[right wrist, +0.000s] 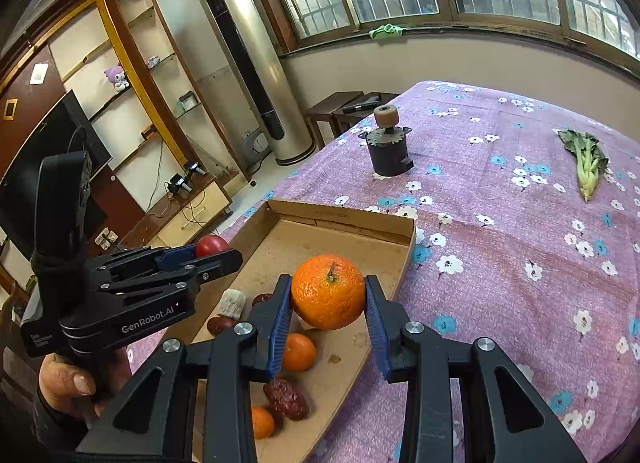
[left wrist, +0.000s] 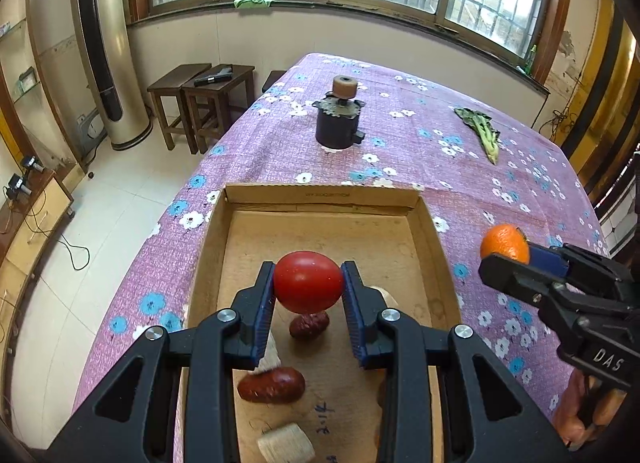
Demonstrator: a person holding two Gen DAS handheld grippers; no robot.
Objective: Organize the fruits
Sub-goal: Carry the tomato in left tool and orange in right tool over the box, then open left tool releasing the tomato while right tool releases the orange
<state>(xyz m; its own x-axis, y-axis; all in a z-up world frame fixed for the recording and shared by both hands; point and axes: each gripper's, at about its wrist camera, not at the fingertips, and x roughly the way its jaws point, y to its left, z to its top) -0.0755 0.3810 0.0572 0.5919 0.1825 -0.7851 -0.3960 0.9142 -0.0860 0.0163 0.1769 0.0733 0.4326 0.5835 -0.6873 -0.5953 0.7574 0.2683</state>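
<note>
My left gripper is shut on a red tomato and holds it above the cardboard tray. It also shows in the right wrist view with the tomato. My right gripper is shut on an orange above the tray's near right part. In the left wrist view the orange hangs right of the tray. In the tray lie red dates, small oranges and pale cylinder pieces.
The table has a purple flowered cloth. A dark motor-like object stands beyond the tray. A leafy green vegetable lies at the far right. Wooden stools and a tall air conditioner stand left of the table.
</note>
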